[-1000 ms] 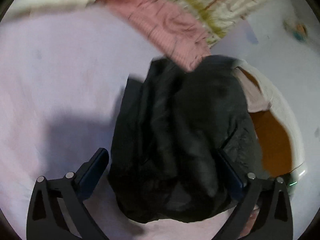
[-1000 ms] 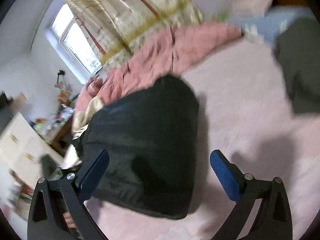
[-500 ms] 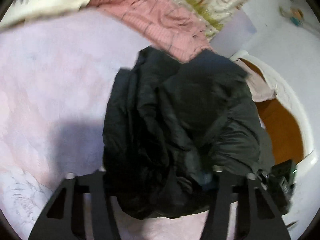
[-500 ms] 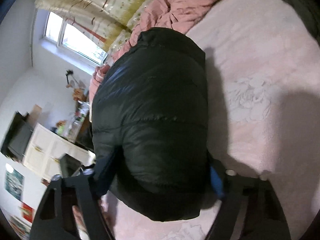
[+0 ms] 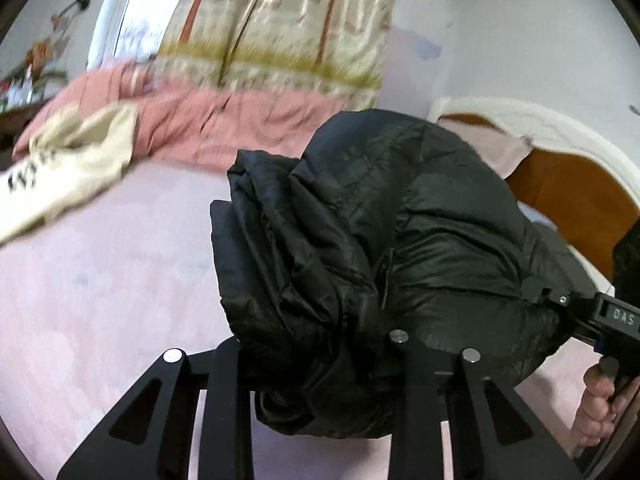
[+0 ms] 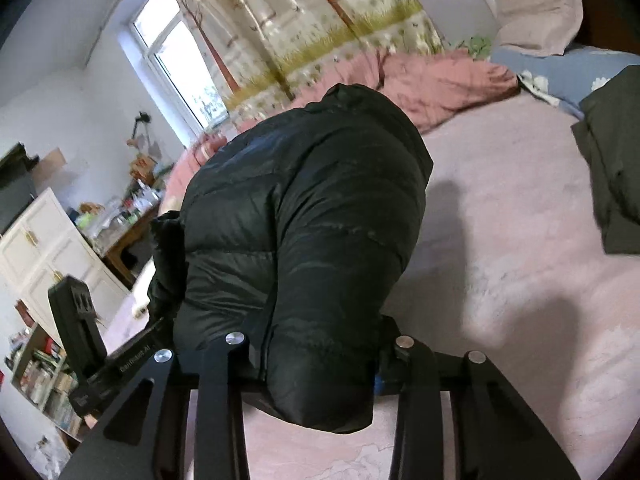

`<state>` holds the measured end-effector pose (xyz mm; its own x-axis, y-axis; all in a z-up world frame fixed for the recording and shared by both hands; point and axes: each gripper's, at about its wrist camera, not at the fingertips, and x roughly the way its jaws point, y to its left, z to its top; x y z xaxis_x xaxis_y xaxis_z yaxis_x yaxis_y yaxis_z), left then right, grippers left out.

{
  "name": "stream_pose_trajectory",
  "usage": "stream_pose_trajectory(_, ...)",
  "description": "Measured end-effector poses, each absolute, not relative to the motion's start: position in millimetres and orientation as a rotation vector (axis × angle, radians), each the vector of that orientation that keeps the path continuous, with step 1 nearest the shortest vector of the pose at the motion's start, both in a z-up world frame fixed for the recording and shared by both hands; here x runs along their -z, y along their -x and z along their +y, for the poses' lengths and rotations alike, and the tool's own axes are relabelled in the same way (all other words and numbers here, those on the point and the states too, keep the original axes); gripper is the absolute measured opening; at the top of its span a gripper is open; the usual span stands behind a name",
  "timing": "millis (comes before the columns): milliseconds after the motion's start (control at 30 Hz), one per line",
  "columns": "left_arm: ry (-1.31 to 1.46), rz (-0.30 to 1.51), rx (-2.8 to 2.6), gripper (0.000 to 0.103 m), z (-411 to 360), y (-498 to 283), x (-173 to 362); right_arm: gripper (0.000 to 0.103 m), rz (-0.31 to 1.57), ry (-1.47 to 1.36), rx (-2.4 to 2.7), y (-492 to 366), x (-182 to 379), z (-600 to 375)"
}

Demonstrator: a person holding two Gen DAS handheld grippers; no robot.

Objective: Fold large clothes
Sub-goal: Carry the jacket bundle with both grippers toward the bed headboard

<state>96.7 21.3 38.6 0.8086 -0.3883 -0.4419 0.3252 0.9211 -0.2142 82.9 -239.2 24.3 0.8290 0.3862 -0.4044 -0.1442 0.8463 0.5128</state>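
Black puffer jacket [image 5: 384, 248] bunched in folded bundle, near end raised off pink bed sheet [image 5: 100, 280]. Left gripper [image 5: 320, 364] jaws closing, clamped on crumpled edge of jacket. Right gripper [image 6: 316, 360] jaws closing too, quilted end of jacket pinched between them. Hand [image 5: 596, 404] gripped handle at right edge of left view. Dark green garment [image 6: 612, 168] lay well apart on bed.

Rumpled pink quilt [image 5: 224, 120] lies below a patterned curtain [image 5: 288, 24].
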Motion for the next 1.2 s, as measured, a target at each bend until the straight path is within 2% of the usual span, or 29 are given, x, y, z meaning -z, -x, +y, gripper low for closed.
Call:
stream_pose_trajectory(133, 0.123, 0.452, 0.401, 0.027, -17.2, -96.7, -78.4, 0.037, 0.42, -0.432, -0.243, -55.6, -64.3, -265.5)
stream_pose_trajectory(367, 0.025, 0.261, 0.586, 0.027, -161.3, -82.9, -171.2, 0.037, 0.195, -0.367, 0.005, 16.0, -145.2, -372.4)
stream_pose_trajectory(467, -0.003, 0.187, 0.655, 0.027, -224.3, -82.0, -185.9, 0.037, 0.13, -0.391, 0.085, 40.2, -160.4, -430.8)
stream_pose_trajectory(633, -0.045, 0.209, 0.717, 0.027, -314.1, -96.3, -170.1, 0.037, 0.115, -0.387, 0.257, 52.1, -138.5, -493.5)
stream_pose_trajectory(800, -0.053, 0.333, 0.733, 0.027, -375.6, -132.1, -117.0, 0.037, 0.22, -0.414, 0.381, 19.1, -96.9, -551.4)
stream_pose_trajectory(1000, -0.048, 0.485, 0.712, 0.029, -409.0, -159.8, -42.8, 0.038, 0.348, -0.432, 0.472, -6.1, -48.9, -578.0)
stream_pose_trajectory(1200, -0.085, 0.497, 0.715, 0.03, -418.3, -165.6, -35.3, 0.042, 0.36, -0.387, 0.513, -9.2, -44.7, -567.5)
